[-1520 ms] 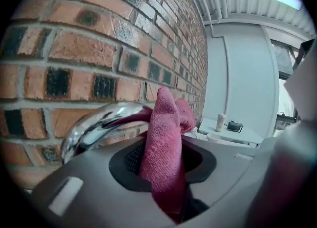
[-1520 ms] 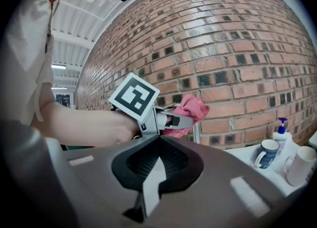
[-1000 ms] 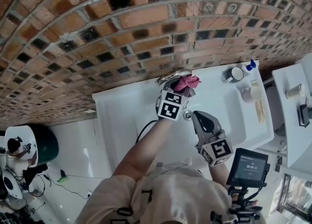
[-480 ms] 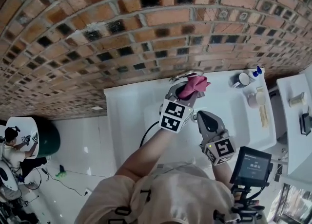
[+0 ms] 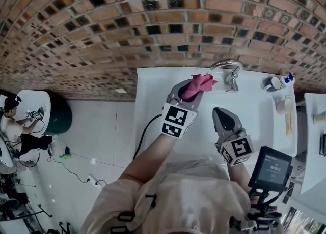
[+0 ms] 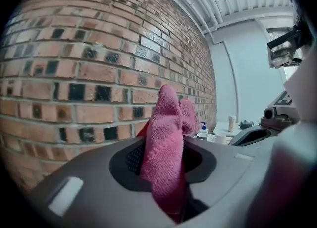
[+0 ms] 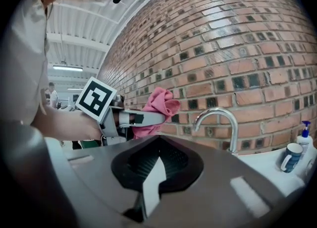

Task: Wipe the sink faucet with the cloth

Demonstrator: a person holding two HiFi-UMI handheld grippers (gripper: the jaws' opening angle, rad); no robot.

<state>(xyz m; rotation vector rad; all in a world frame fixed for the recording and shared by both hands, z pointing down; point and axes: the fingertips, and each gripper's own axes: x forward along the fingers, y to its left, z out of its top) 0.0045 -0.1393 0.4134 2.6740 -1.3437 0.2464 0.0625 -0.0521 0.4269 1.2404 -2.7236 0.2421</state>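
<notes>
The left gripper (image 5: 189,88) is clamped on a pink cloth (image 5: 199,84). In the left gripper view the jaws pinch the cloth at its lower part, and the rest stands up out of them as a folded bunch in front of the brick wall (image 5: 153,24). The gripper is held up over the far part of the white sink (image 5: 153,95) and points towards the wall.

The faucet (image 5: 227,68), a chrome arched spout, stands at the far edge of the sink against the wall. The cloth is just left of it. The right gripper view shows a gap between the cloth and the spout, so the two are not touching.

The right gripper (image 5: 220,112) is nearer and to the right of the left one, also over the sink, pointing towards the faucet. Its jaws are together with nothing between them; only a thin bright slit shows where they meet.

On the sink's far right corner, right of the faucet, stand a white mug (image 5: 273,83) and a small bottle (image 5: 287,79) with a blue top. A small screen (image 5: 275,169) sits at the near right, below the right gripper's marker cube. The floor (image 5: 91,136) left of the sink is white and glossy, with a dark cable across it.
</notes>
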